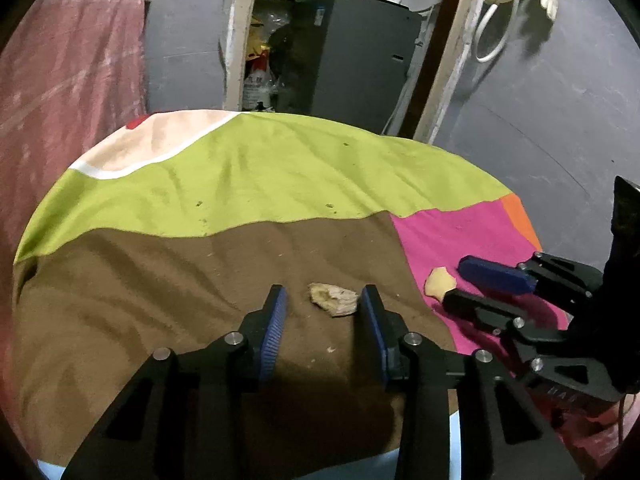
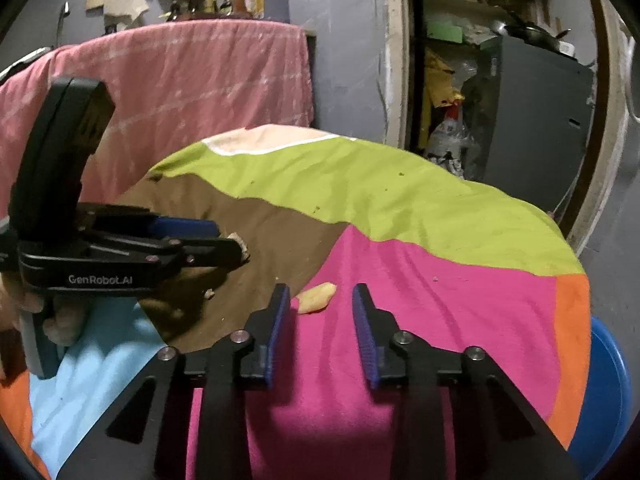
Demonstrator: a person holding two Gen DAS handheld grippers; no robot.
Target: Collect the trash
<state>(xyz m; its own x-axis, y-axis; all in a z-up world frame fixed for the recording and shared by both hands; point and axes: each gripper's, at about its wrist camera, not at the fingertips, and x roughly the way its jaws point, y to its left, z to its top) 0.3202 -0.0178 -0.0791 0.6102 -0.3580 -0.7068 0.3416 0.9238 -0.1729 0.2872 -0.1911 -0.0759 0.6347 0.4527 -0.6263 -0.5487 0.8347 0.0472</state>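
A crumpled tan scrap lies on the brown patch of the table cloth, between the tips of my open left gripper. In the right wrist view the left gripper reaches in from the left, the scrap mostly hidden at its tips. A pale yellow scrap lies on the pink patch just ahead of my open right gripper, nearer its left finger. It also shows in the left wrist view, at the tips of the right gripper.
The round table wears a cloth of green, brown, pink and orange patches with small crumbs. A pink cloth-draped stand is behind left. A blue tub sits below the table's right edge. A doorway with clutter is beyond.
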